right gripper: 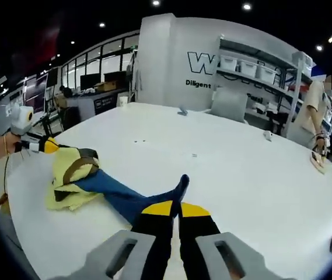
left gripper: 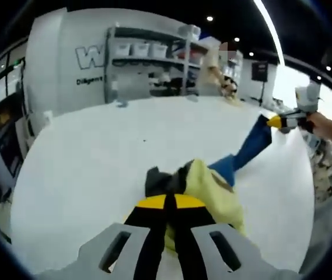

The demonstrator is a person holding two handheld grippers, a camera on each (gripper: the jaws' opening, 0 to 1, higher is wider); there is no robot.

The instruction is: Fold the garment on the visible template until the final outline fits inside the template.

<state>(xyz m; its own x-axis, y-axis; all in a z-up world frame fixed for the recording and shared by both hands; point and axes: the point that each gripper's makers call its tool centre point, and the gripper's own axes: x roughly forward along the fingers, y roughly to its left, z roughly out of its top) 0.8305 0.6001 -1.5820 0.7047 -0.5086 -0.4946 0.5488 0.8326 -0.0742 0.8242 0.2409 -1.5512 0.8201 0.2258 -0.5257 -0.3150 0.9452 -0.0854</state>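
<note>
A yellow, blue and black garment lies bunched on the white table. My left gripper is shut on its yellow and black end. From there a blue sleeve stretches away to my right gripper, held in a person's hand. In the right gripper view, my right gripper is shut on the tip of the blue sleeve. The yellow bunch lies at the left, where the left gripper has hold of it.
The table is wide and round-edged; its edge runs close behind both grippers. Shelves with white bins and a lettered wall stand beyond it. A person leans on the far side. Small items lie near the far edge.
</note>
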